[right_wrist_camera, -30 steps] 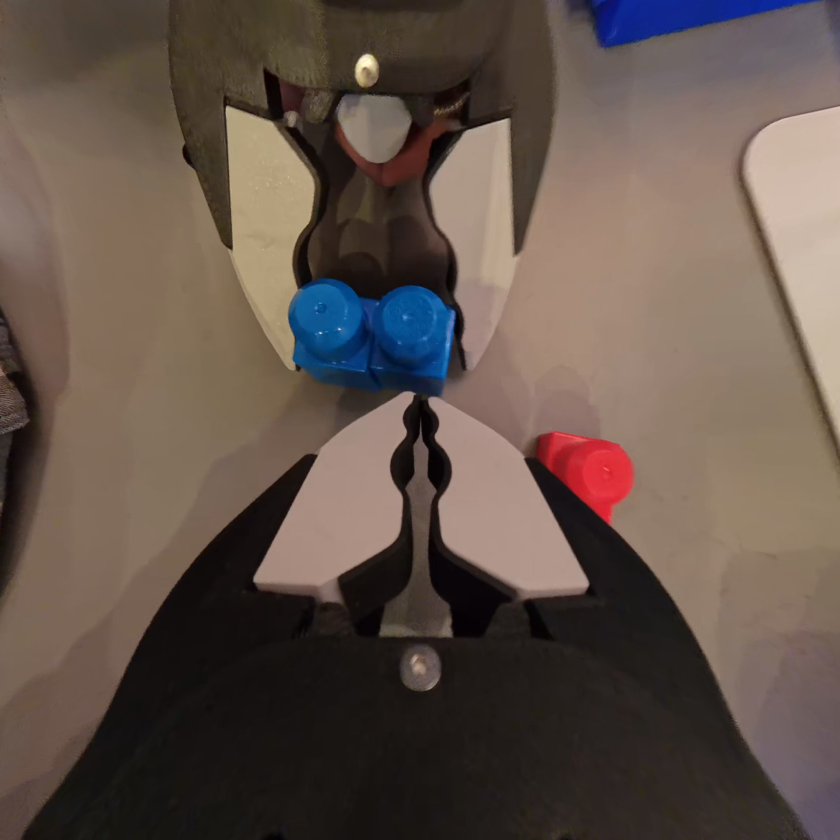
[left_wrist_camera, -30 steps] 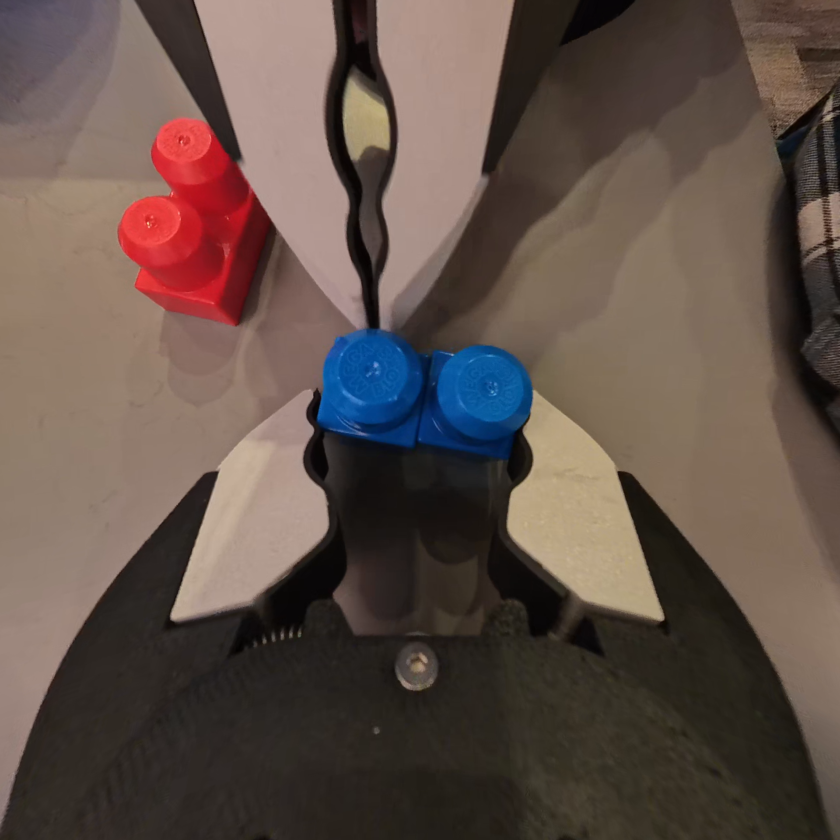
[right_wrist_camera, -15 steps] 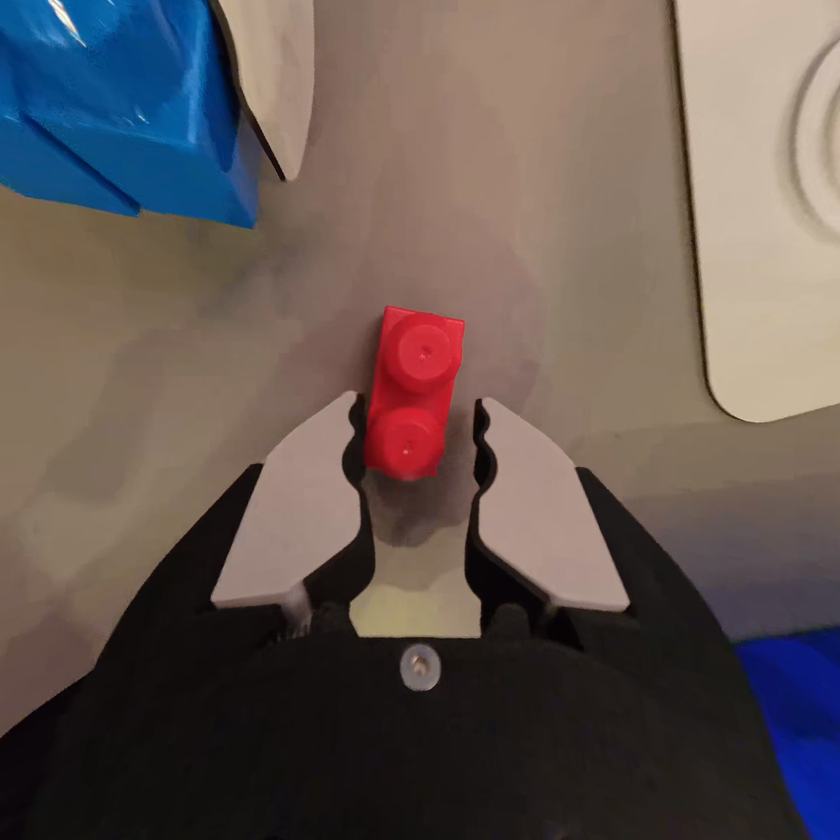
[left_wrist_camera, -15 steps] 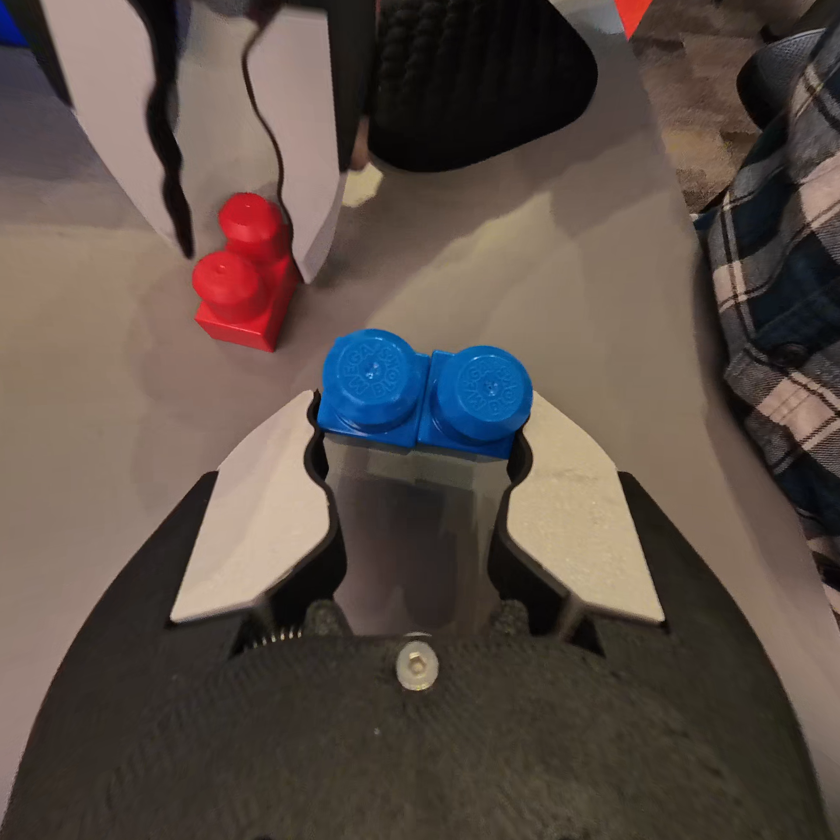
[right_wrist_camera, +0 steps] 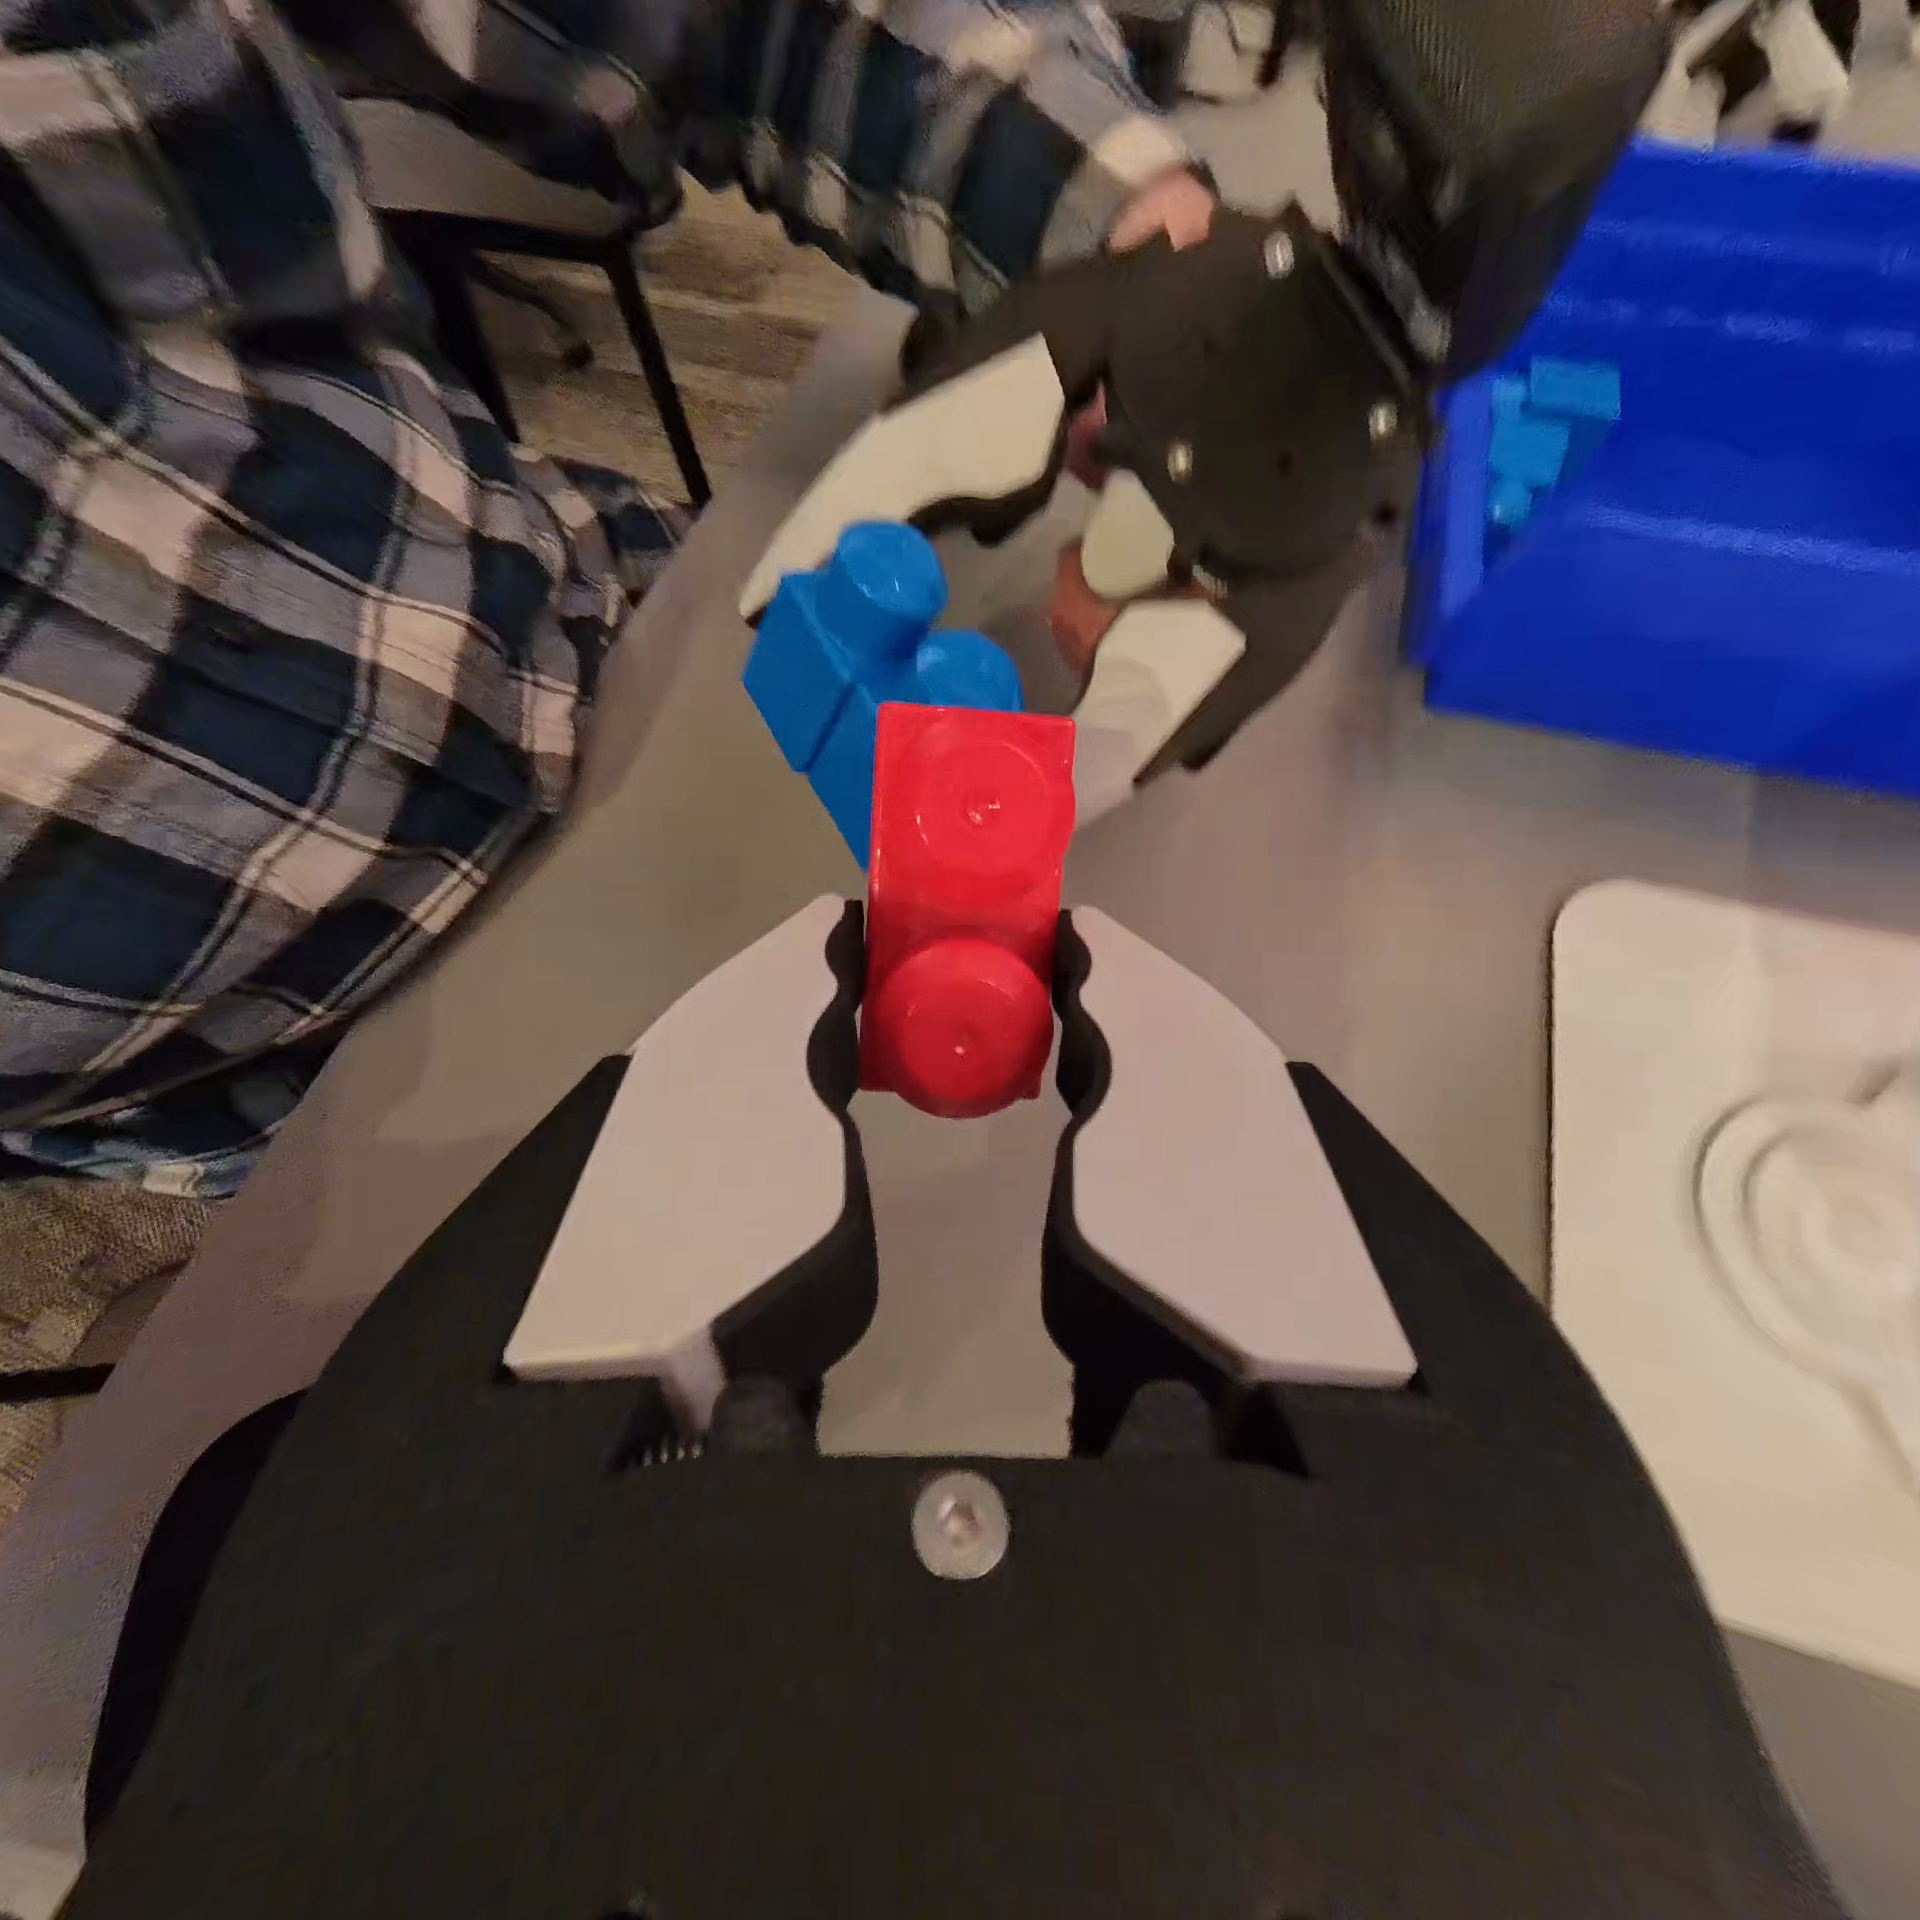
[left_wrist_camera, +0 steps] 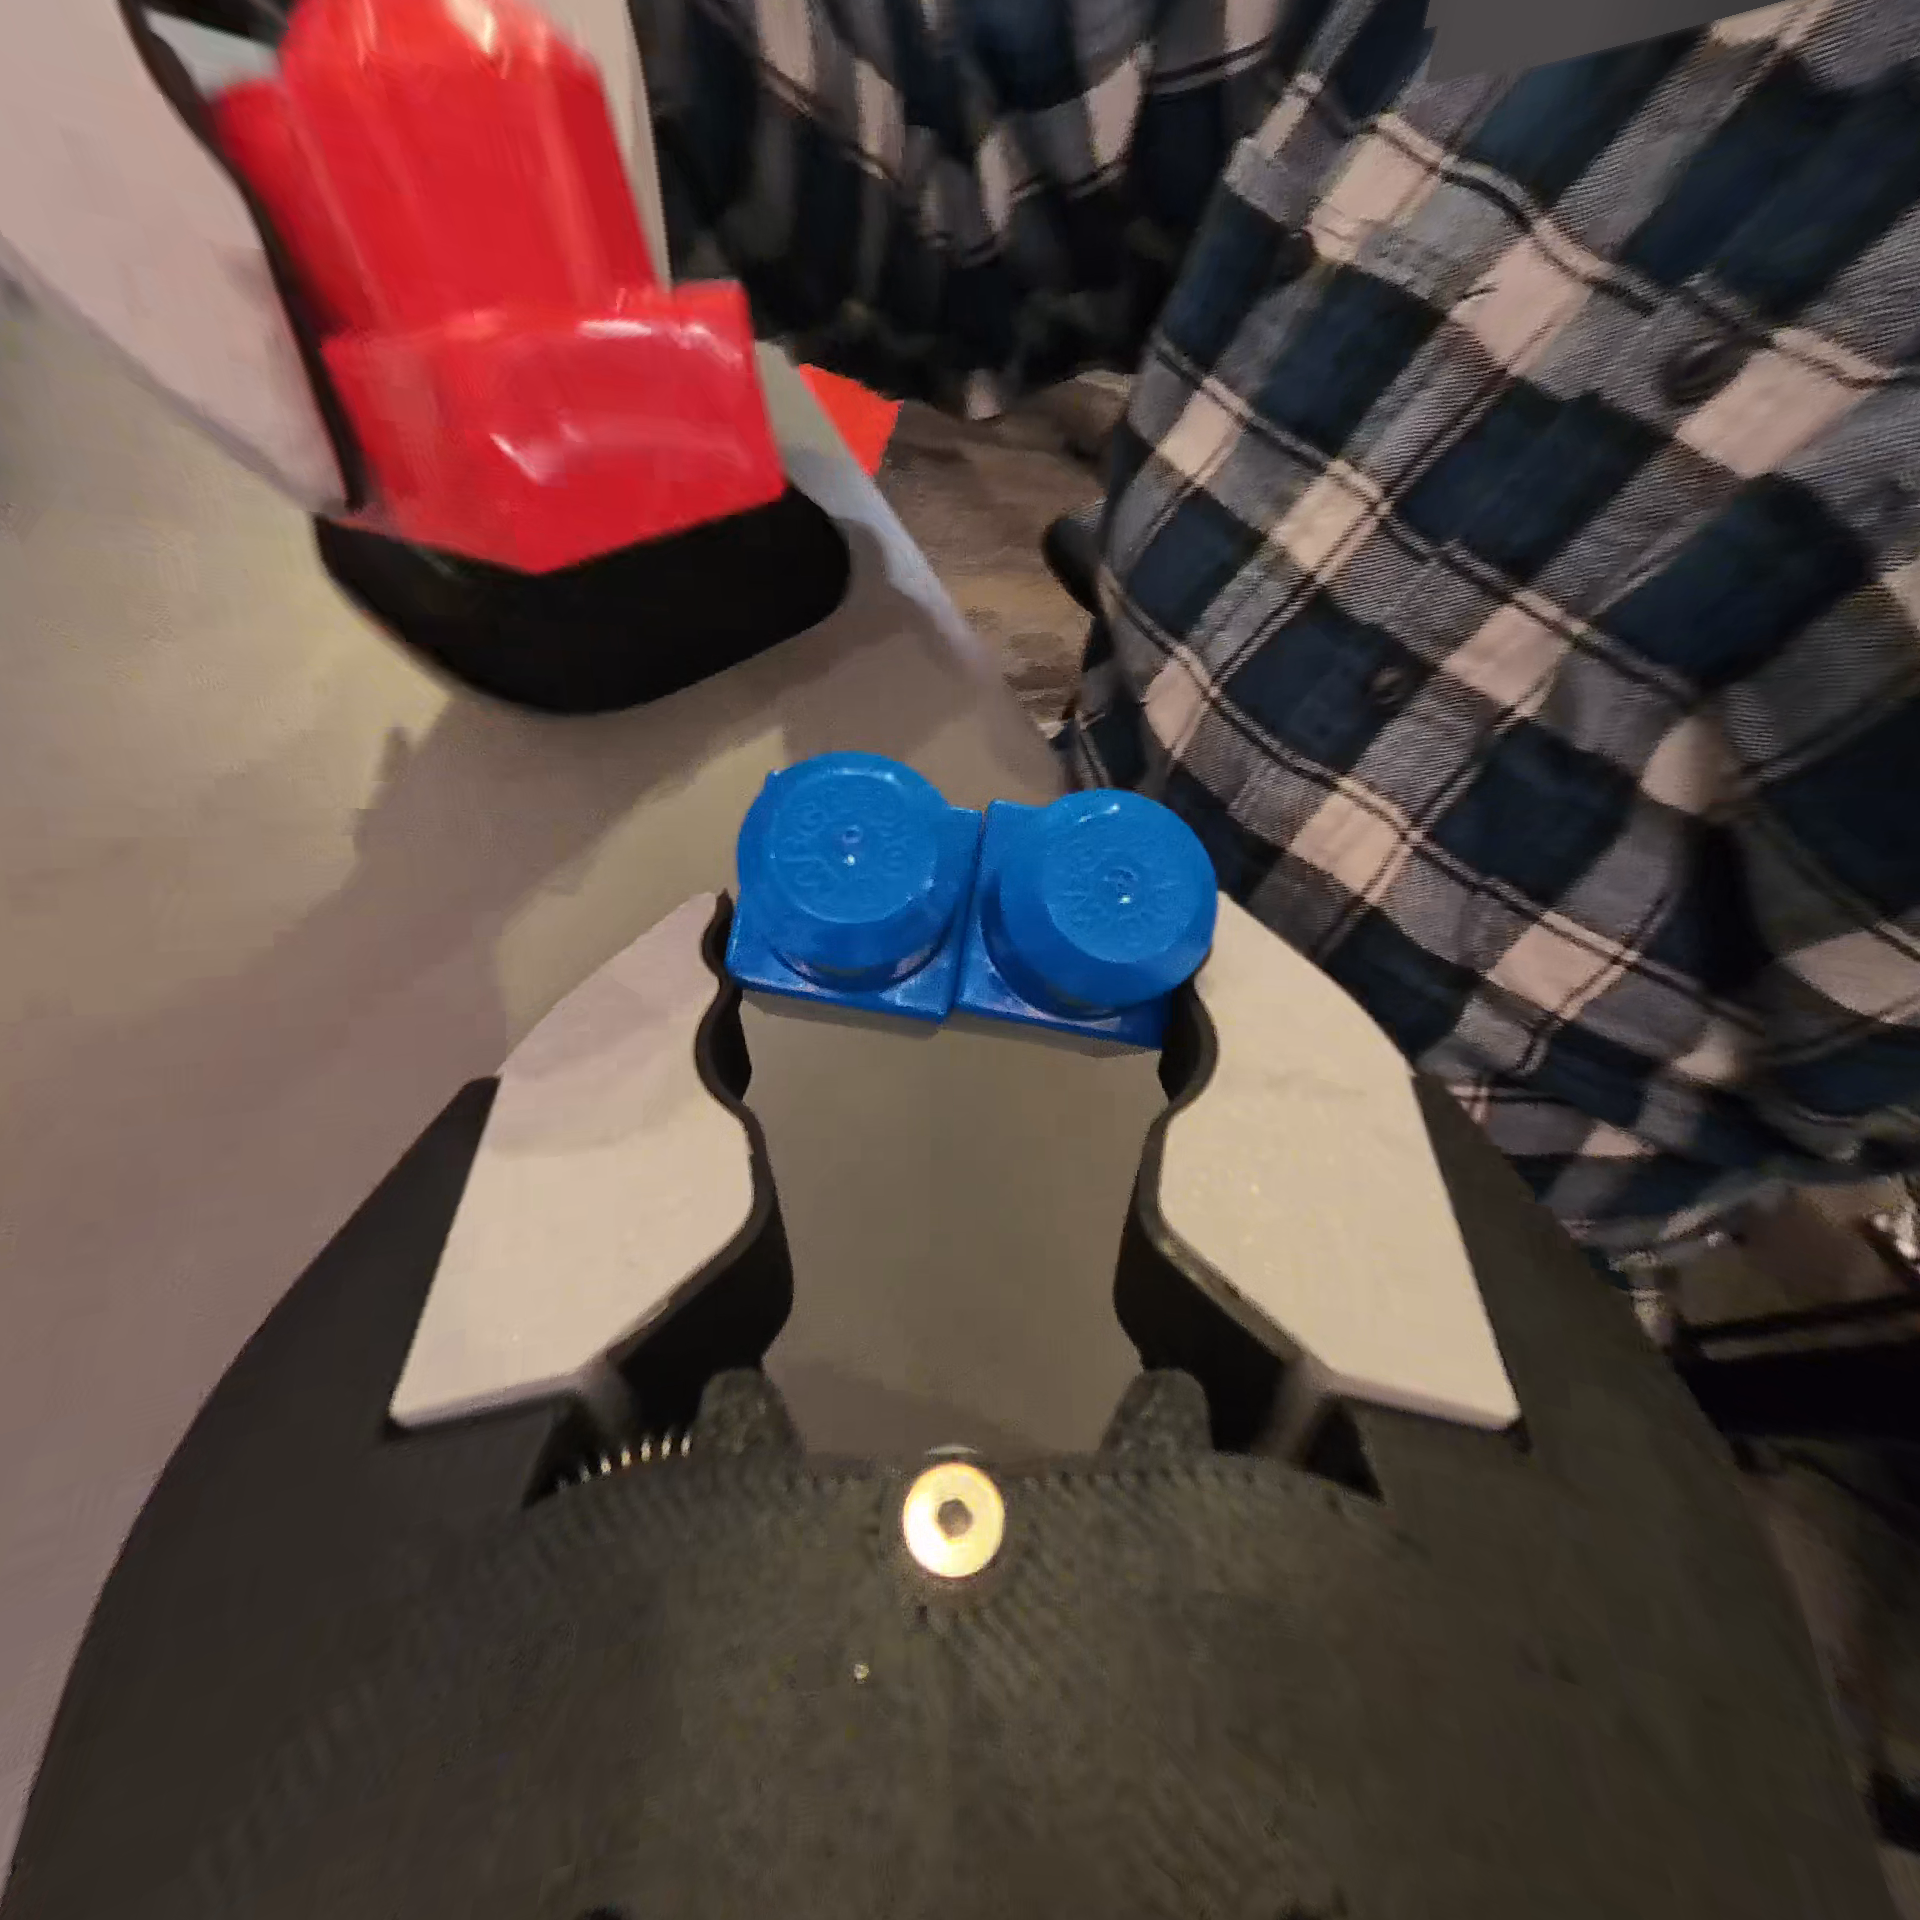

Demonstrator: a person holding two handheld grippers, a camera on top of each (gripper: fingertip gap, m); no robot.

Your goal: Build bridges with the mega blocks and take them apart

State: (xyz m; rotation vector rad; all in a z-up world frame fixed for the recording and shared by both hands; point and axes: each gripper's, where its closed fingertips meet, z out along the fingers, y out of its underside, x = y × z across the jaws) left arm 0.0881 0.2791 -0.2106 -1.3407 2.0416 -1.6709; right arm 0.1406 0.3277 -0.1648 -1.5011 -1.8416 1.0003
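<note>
Bare table [right_wrist_camera: 1299,935] between blue bin [right_wrist_camera: 1683,582] and plaid sleeve [right_wrist_camera: 260,623]

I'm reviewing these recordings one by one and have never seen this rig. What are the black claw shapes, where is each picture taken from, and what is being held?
There is no robot arm: a person in a plaid shirt holds a two-finger gripper in each hand. Each picture comes from a camera on one gripper, looking forward along its grey fingers.

In the left wrist view, the left gripper clamps a blue block by its ends. In the right wrist view, the right gripper pinches a red block by its sides. Each view also shows the other gripper and its block farther off.

Both are above a grey table, which carries a white mat and a blue bin.
</note>
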